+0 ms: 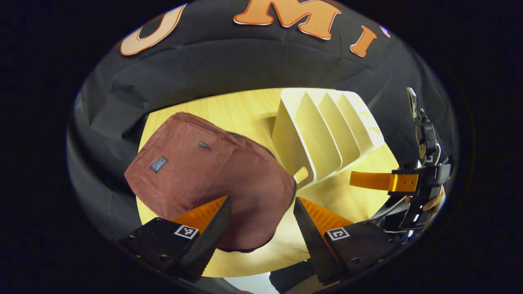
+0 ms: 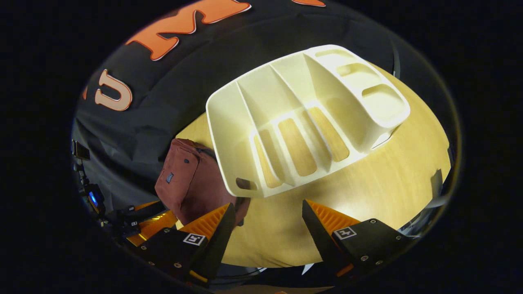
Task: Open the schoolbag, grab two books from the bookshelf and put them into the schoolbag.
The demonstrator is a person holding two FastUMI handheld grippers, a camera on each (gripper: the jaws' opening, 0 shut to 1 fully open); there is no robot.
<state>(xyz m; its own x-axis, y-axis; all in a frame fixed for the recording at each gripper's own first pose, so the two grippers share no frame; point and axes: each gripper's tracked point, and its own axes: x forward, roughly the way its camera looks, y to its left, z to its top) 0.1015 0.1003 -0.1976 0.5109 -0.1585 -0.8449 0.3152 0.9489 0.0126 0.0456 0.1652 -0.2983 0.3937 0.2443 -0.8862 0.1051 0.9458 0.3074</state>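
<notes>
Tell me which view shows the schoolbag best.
The left gripper view: the schoolbag lies nearly whole on the table. In the right gripper view, the bookshelf and a gripper finger hide part of it.

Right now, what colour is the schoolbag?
Dark reddish-brown schoolbag, with a small dark label patch; clearest in the left gripper view.

A pale wooden table [image 1: 245, 110] carries a reddish-brown schoolbag [image 1: 204, 175] lying flat just ahead of the left gripper [image 1: 261, 212], and a cream bookshelf [image 2: 302, 118] standing just beside the bag, straight ahead of the right gripper [image 2: 269, 216]
</notes>
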